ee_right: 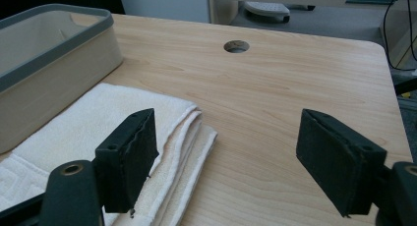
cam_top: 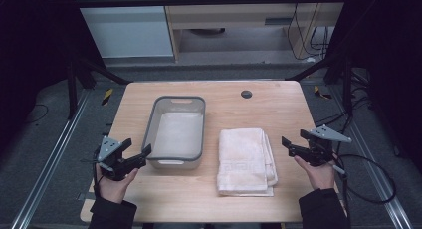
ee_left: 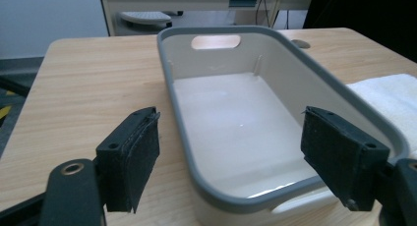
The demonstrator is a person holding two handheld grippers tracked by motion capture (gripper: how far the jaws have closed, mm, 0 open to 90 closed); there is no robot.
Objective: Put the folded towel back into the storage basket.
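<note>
On the right half of the wooden surface (cam_top: 278, 104) lies a folded white towel (cam_top: 245, 161), flat, with its layered edges turned to the right side. Its long side runs parallel to the bin and very near to it; whether the two touch, I cannot tell. I judge this placing is on purpose: the towel needs only a short way to the left to go inside.

Just beside the towel, to its left, stands a pale rectangular bin (cam_top: 153, 126) with a grey rim. It is empty and upright, and it has a handle slot in each short wall.

The right hand-held gripper (cam_top: 295, 145) hovers near the right edge of the towel, wide open and holding nothing. In the right gripper view its jaws stand around the stacked edges of the towel (ee_right: 88, 127), so I think it prepares to take these edges.

The left hand-held gripper (cam_top: 138, 151) is also wide open and empty, close to the near left corner of the bin. In the left gripper view it looks into the bin (ee_left: 236, 123), perhaps to steady it.
</note>
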